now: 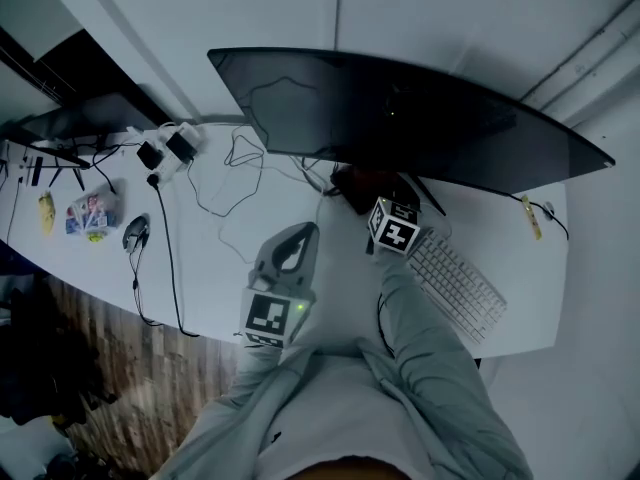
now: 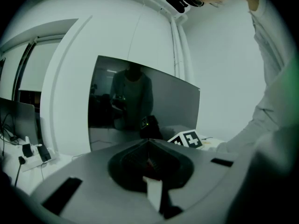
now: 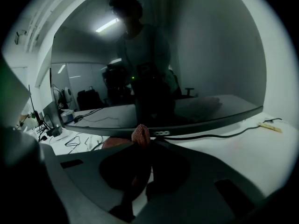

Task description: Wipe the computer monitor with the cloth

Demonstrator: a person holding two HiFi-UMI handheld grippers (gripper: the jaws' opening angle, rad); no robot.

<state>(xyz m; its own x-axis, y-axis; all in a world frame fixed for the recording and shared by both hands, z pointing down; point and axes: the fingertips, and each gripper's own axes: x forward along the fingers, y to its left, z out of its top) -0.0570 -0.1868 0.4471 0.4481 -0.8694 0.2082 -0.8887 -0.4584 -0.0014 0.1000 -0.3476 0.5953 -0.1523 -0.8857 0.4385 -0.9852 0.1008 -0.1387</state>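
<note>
— Where is the cloth?
— In the right gripper [image 3: 142,143]. Its jaws pinch the reddish cloth [image 3: 140,134], and a little bunch pokes out past the tips. I think that is so the soft part meets the glass first, not the hard jaws.
— Where is that gripper?
— Low down, near the back edge of the desk [image 1: 215,258], just in front of the bottom rim of the monitor [image 1: 400,118]. The cloth is near the screen — I cannot tell if it touches.
— Why so low?
— Maybe to start at the bottom rim and go up from there. The dark screen is wide, so I think most of the wiping is not done yet.
— What about the left gripper [image 2: 148,143]?
— Its jaws are pressed together, with no cloth in them. It hangs over the front edge of the desk, left of the keyboard [image 1: 455,283], and points at the screen. I guess it waits out of the way.
— Anything to watch for?
— The cables [image 1: 235,183] lie on the desk under the screen's left half — a low sweep could snag them.
</note>
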